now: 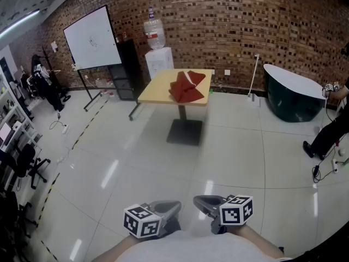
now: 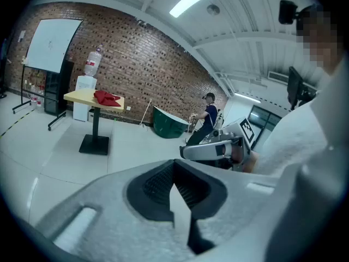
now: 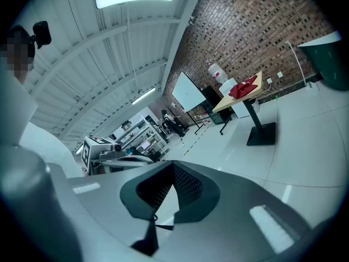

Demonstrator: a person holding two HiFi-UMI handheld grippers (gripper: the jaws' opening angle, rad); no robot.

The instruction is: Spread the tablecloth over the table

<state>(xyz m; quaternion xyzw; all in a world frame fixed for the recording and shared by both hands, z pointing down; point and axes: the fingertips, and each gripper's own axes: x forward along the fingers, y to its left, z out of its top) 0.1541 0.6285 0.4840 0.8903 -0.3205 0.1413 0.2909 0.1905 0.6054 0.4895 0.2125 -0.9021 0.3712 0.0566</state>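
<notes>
A red tablecloth lies crumpled on a square yellow-topped table far across the room. The same cloth shows small in the left gripper view, and the cloth on its table shows in the right gripper view. My left gripper and right gripper hang close to my body at the bottom of the head view, far from the table. Both are shut with nothing between their jaws. Their tips face each other, a short gap apart.
A whiteboard stands at the back left, a water dispenser behind the table, a dark tub at the right. A person stands near the tub. Office chairs and shelves line the left side. Glossy white floor lies between.
</notes>
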